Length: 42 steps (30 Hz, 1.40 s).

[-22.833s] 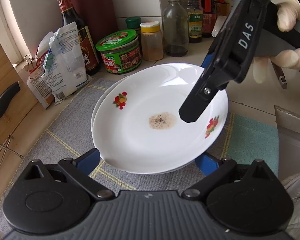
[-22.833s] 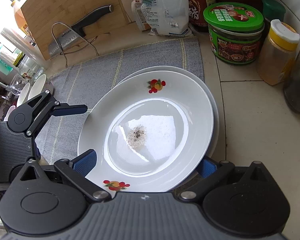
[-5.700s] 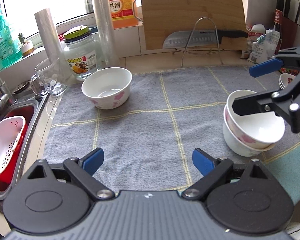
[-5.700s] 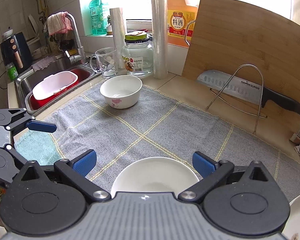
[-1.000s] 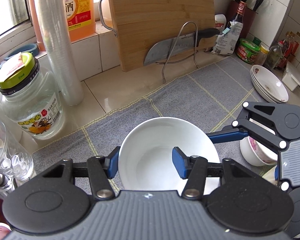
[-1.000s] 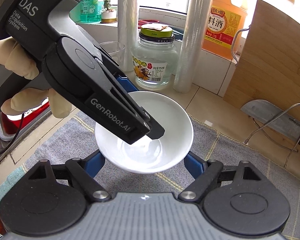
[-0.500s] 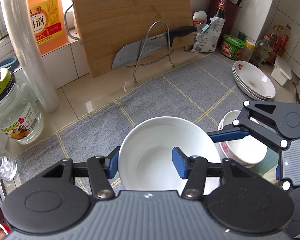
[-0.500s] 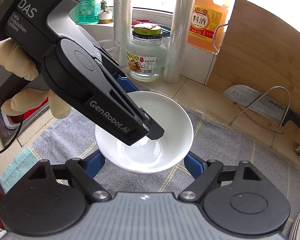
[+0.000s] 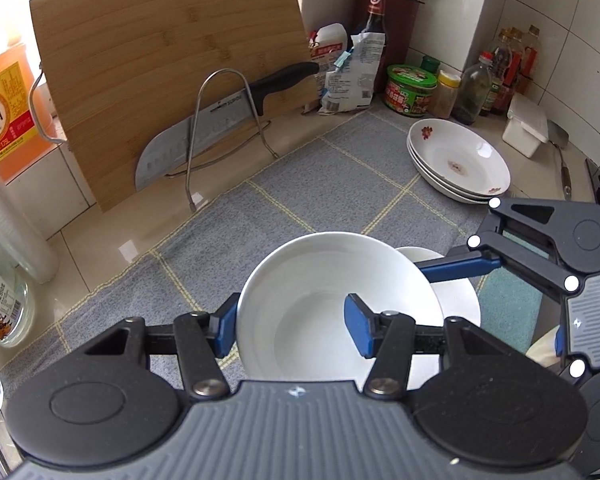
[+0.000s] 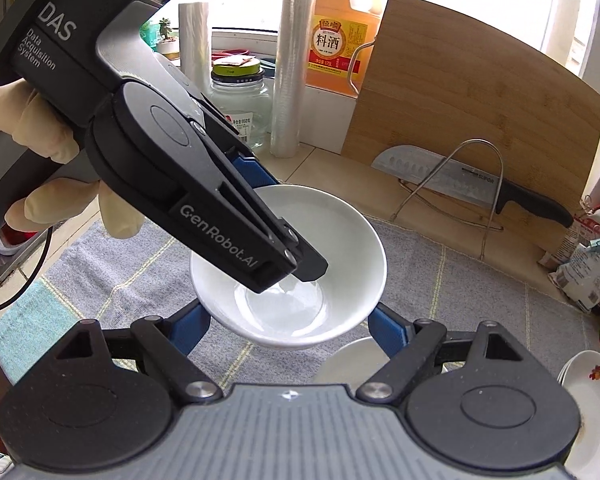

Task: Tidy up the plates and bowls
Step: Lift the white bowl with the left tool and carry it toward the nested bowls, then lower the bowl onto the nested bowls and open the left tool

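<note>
My left gripper (image 9: 290, 326) is shut on the rim of a white bowl (image 9: 324, 292), one finger inside and one outside, and holds it above the grey mat. The bowl also shows in the right wrist view (image 10: 324, 240) with the left gripper (image 10: 300, 264) clamped on it. Stacked white bowls (image 9: 456, 296) sit just beyond it to the right, partly hidden; their rim shows in the right wrist view (image 10: 348, 360). My right gripper (image 10: 288, 326) is open, its blue fingers either side under the held bowl. A stack of white plates (image 9: 460, 160) sits at the far right.
A cleaver on a wire stand (image 9: 220, 120) leans against a wooden cutting board (image 9: 160, 60). Jars, bottles and a white box (image 9: 526, 128) line the back right corner. A glass jar (image 10: 240, 100), rolls and an orange jug (image 10: 336, 48) stand by the window. The grey mat (image 9: 300, 184) covers the counter.
My left gripper has carried the bowl to the right, so it now overlaps the stacked bowls. The right gripper has moved along beneath it, staying open.
</note>
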{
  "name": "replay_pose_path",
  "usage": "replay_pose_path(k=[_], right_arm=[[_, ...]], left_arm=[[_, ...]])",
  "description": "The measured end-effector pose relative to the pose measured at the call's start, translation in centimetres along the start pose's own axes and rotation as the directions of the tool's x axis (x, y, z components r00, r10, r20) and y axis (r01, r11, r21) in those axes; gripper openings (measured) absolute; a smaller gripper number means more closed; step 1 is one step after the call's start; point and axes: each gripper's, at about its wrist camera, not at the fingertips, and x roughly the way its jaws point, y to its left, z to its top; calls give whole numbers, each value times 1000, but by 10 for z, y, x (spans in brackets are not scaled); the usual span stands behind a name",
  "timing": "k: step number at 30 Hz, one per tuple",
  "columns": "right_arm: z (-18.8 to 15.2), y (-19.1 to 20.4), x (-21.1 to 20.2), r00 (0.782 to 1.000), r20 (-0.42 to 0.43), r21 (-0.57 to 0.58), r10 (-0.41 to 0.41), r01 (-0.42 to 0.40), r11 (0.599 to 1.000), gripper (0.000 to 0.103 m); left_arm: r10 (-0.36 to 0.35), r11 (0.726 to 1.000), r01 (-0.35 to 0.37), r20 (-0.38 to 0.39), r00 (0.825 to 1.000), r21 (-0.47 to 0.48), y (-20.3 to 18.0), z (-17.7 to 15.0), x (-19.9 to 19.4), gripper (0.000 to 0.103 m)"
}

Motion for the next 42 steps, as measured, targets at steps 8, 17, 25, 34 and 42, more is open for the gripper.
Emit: replay_pose_path(k=[8, 17, 25, 34, 42], right_arm=[[-15, -18, -21, 998, 7, 44, -66, 66, 997, 89], [-34, -33, -32, 992, -13, 111, -122, 122, 986, 89], [-50, -42, -28, 992, -36, 164, -121, 125, 979, 89], [-61, -46, -21, 993, -58, 188, -102, 111, 976, 89], [-63, -50, -16, 994, -67, 195, -89, 101, 976, 89]], left_arm=[[-46, 996, 47, -5, 999, 74, -30, 16, 13, 53], [-103, 986, 105, -24, 994, 130, -51, 25, 32, 53], [-127, 980, 134, -56, 990, 144, -61, 23, 49, 53], [-130, 979, 140, -75, 989, 145, -67, 18, 60, 53], [-116, 979, 127, -71, 991, 160, -69, 15, 65, 54]])
